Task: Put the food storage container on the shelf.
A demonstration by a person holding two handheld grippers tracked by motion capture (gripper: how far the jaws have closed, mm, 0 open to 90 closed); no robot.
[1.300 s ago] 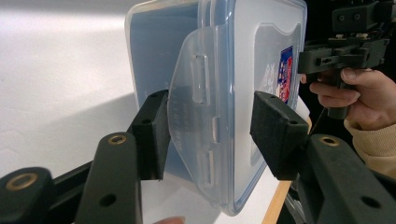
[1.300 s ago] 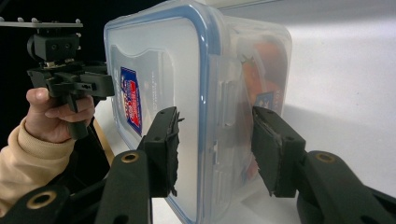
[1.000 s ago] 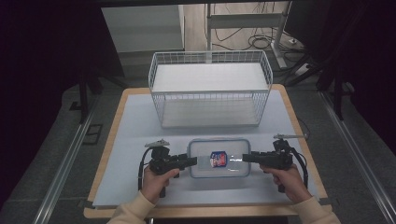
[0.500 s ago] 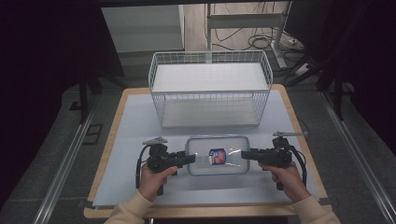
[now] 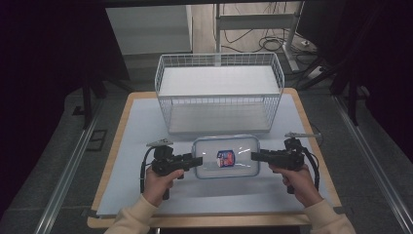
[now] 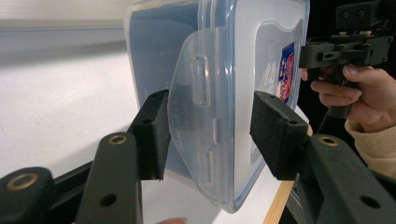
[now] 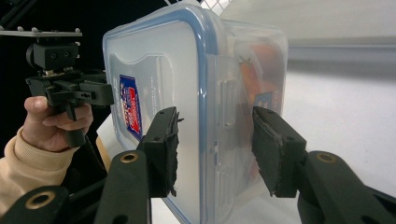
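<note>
Clear rectangular plastic container (image 5: 226,157) with blue-rimmed snap lid and a red-and-blue sticker, flat on the pale blue mat (image 5: 126,146), in front of the white wire basket (image 5: 219,92); slightly nearer the person than a second ago. Left gripper (image 5: 197,161) at the left end, black jaws spread wide around the translucent side latch (image 6: 196,116), one pad touching, not clamped. Right gripper (image 5: 254,156) at the opposite end, jaws likewise parted around the edge, gripping nothing. Smooth glossy walls, rounded corners.

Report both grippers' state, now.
Left gripper: open, jaws astride the clear plastic container's side latch.
Right gripper: open, jaws astride its opposite latch.
</note>
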